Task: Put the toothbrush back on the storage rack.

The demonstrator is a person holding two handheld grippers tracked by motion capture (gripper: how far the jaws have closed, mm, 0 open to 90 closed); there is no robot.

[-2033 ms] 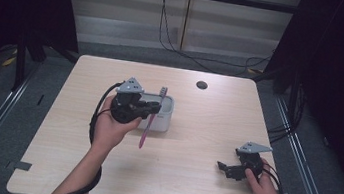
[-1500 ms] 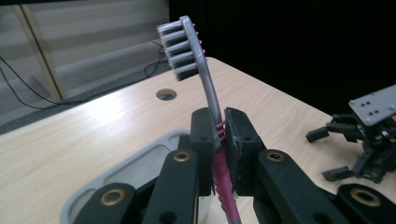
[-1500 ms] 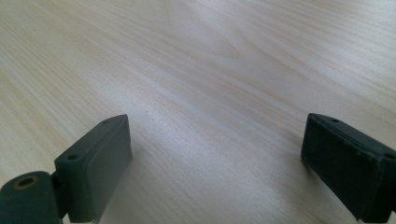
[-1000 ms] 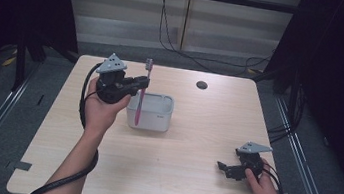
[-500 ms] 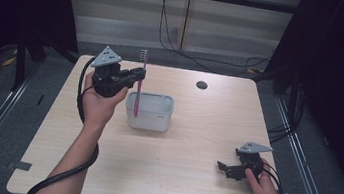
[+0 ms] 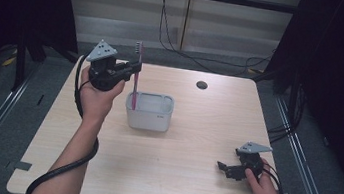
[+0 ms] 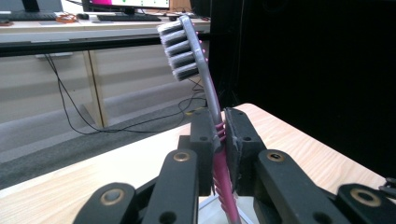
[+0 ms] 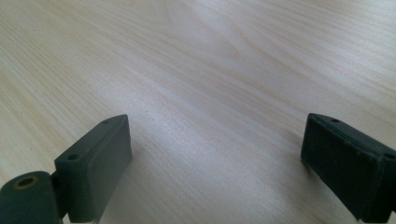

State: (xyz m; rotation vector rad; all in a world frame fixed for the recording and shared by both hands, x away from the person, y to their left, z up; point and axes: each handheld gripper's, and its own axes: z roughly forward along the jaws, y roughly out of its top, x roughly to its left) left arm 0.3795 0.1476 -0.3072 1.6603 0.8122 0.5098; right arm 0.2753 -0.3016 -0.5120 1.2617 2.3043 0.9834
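A: Holding a toothbrush [image 6: 136, 74] upright, the left gripper [image 6: 130, 69] sits above the far left corner of the table [image 6: 159, 176]. Where does the brush stand relative to the cup [image 6: 149, 117]?

B: Its long axis runs near vertical, bristles up. The lower end of the handle dips inside the left part of the cup, as seen from the high view; whether it touches the bottom cannot be told.

A: And the jaws?

B: In the left gripper view they are clamped on the pink and grey handle [image 7: 219, 154], one on each side, below the bristle head [image 7: 180, 46]. The brush leans slightly away from the camera at the top.

A: The other hand?

B: The right gripper [image 6: 229, 169] lies low on the near right of the table, well apart from the cup. Its jaws stand wide apart over bare wood, with nothing between them.

A: Which hand governs the next move?

B: Probably the left, since it carries the brush and is the nearer to the cup. The cup opening lies straight below the jaws, so a descent along the handle's axis would seat the brush
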